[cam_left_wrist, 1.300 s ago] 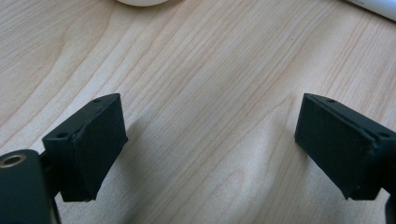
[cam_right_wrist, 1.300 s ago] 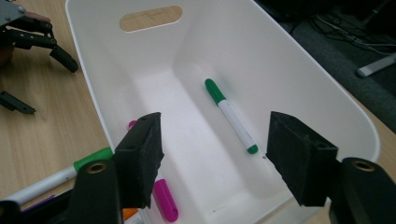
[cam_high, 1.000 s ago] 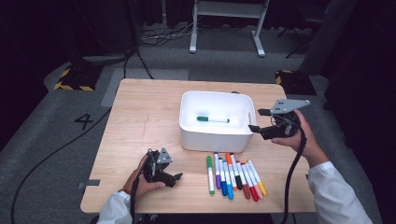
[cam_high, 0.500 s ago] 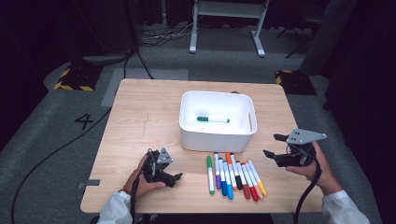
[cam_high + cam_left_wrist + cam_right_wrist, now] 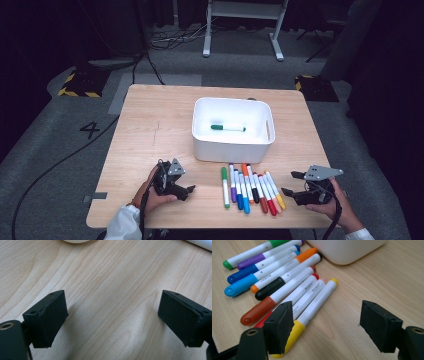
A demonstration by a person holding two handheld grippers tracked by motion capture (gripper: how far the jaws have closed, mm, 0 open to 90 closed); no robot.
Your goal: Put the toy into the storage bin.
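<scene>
A white bin (image 5: 232, 150) stands mid-table with one green marker (image 5: 228, 128) lying inside. In front of it, several coloured markers (image 5: 250, 187) lie side by side on the wood. My right gripper (image 5: 290, 183) hovers low at the front right, jaws open and pointing left at the row. In the right gripper view (image 5: 327, 307) the yellow marker (image 5: 317, 303) lies just ahead of the left jaw, with nothing between the pads. My left gripper (image 5: 186, 192) rests at the front left, open over bare wood (image 5: 113, 298).
The wooden table (image 5: 150, 125) has free room on its left half and behind the bin. The bin's rounded corner (image 5: 347, 250) rises just past the markers. Cables and a metal stand base lie on the grey floor beyond the table.
My right gripper has come down from beside the bin's right rim to the table's front right, next to the marker row. The left gripper has stayed put.
</scene>
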